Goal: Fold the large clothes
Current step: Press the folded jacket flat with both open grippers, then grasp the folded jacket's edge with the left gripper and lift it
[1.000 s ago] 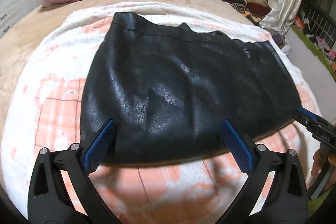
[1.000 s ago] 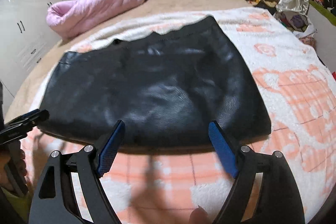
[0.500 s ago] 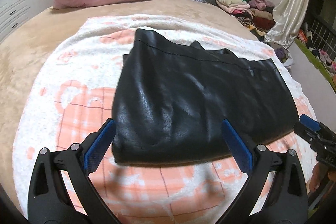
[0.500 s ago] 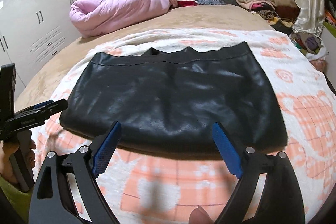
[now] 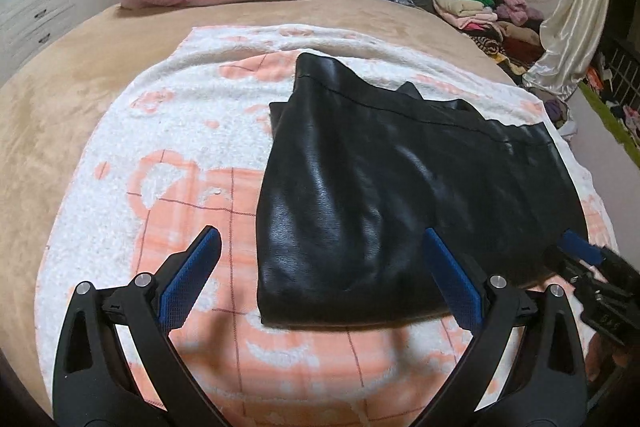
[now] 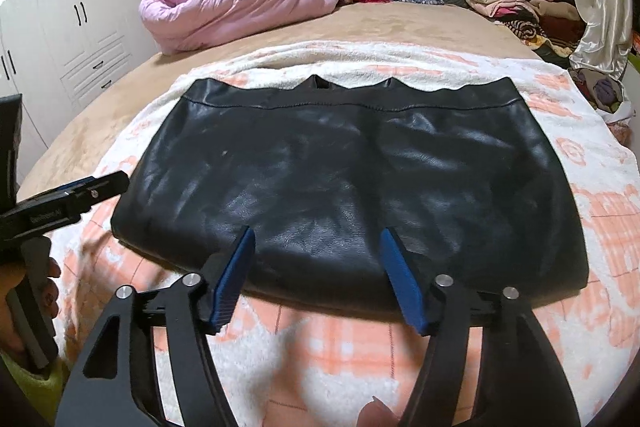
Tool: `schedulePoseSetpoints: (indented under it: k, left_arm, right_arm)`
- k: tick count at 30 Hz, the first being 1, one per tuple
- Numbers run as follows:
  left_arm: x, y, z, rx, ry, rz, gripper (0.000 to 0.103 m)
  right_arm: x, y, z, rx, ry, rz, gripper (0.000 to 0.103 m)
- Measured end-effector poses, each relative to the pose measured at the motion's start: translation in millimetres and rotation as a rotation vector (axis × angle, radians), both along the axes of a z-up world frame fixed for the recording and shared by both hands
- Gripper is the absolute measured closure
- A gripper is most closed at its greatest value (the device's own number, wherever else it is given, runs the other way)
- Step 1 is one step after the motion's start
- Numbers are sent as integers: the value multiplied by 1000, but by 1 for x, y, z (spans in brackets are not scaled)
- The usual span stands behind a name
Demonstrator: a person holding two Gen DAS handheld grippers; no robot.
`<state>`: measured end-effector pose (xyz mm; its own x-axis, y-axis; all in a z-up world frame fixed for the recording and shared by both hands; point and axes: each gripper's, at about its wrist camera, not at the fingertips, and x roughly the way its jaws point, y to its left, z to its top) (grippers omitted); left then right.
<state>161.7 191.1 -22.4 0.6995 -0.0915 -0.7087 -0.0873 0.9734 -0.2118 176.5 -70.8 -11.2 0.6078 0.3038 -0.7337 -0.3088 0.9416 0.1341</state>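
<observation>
- A black leather skirt (image 6: 352, 183) lies flat on a white and orange blanket (image 5: 188, 195) spread over the bed (image 5: 80, 67).
- The skirt's waistband (image 6: 352, 95) is at the far side, its hem toward the near side.
- The left gripper (image 5: 320, 267) hangs above the skirt's near left corner, its jaws wide apart and holding nothing; one blue pad (image 5: 190, 275) is over the blanket, the other over the leather.
- The right gripper (image 6: 320, 273) hangs over the middle of the near hem, its jaws partly apart, narrower than the left, and empty.
- In the right wrist view the left gripper shows at the left edge, just beside the skirt's left side, with a hand (image 6: 24, 291) on its handle.
- A rolled pink quilt (image 6: 236, 7) lies at the far left of the bed.
- A pile of clothes (image 6: 516, 3) sits at the far right, next to a pale curtain (image 5: 576, 11).
- White cupboards (image 6: 76, 23) stand along the left wall.
</observation>
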Motion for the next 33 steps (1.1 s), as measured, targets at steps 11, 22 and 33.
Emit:
schedulePoseSetpoints:
  k: [11,22,33]
  left_arm:
    - [35,16,-4,-74,46,-3,10]
    - [113,30,-42,-137,188,-37,10]
    - [120,35,-39,-266,137,-82,38]
  right_arm:
    - [20,14,-44,-53,101,5,45]
    - [29,8,-26,-4,121,36,49]
    - [137,24,-8,-33,63,-53,65]
